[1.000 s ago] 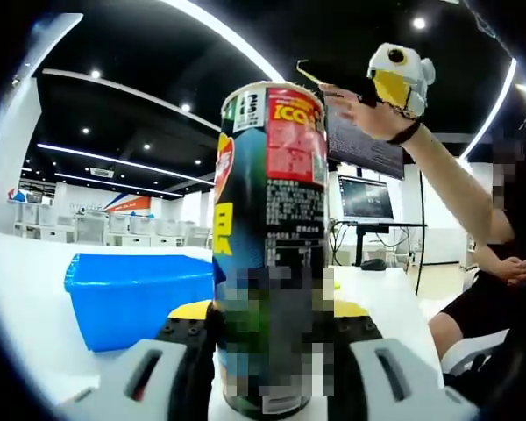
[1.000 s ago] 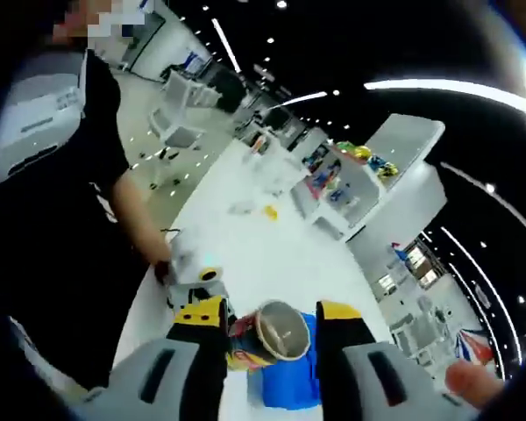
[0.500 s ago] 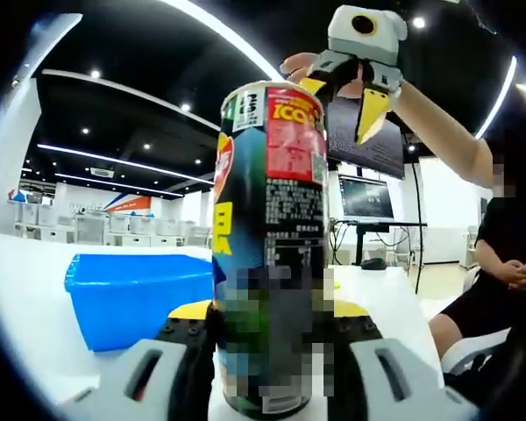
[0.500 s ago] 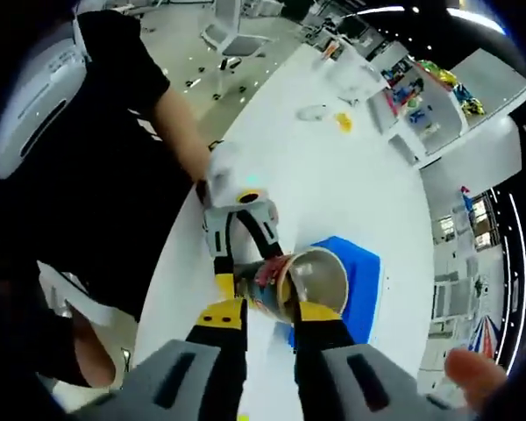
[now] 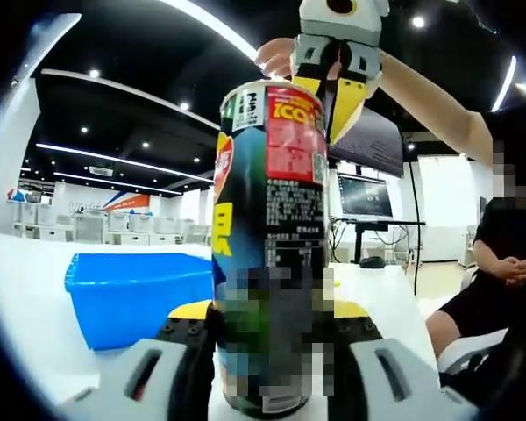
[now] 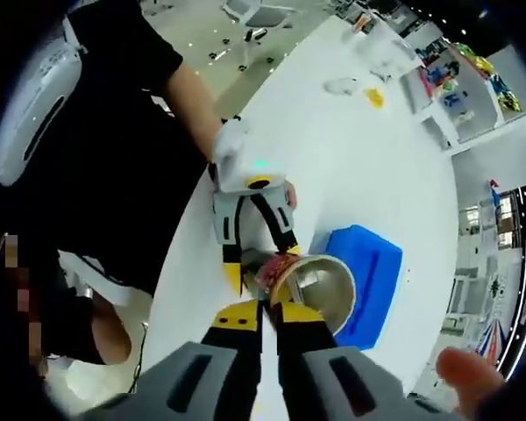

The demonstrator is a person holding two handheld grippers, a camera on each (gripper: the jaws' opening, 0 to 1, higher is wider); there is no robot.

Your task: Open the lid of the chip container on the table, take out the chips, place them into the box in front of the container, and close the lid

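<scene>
In the left gripper view, the left gripper (image 5: 267,338) has its jaws clamped on the lower body of the chip can (image 5: 270,237), one yellow-tipped jaw on each side. The can stands upright on the white tabletop (image 5: 26,298), filling the middle of the view, its printed label facing the camera. Just behind and to the left of it sits the blue box (image 5: 131,294), resting on the tabletop. Above the can's top edge, the right gripper (image 5: 331,88) comes down from a person's hand (image 5: 276,57), its yellow tips pointing at the rim on the can's far right side. Farther back are a dark monitor and a seated person at the right edge.

In the right gripper view, looking down from above, the right gripper (image 6: 265,314) has its jaws drawn close together, almost touching, right at the near edge of the can's rim (image 6: 311,289); whether they pinch a lid or the rim itself I cannot tell. The can's top shows a silvery round inside. The left gripper (image 6: 250,263) grips the can from the far side, held by the person's hand. The blue box (image 6: 368,281) lies just beyond the can on the tabletop (image 6: 333,167). Small things lie scattered at the tabletop's far end.
</scene>
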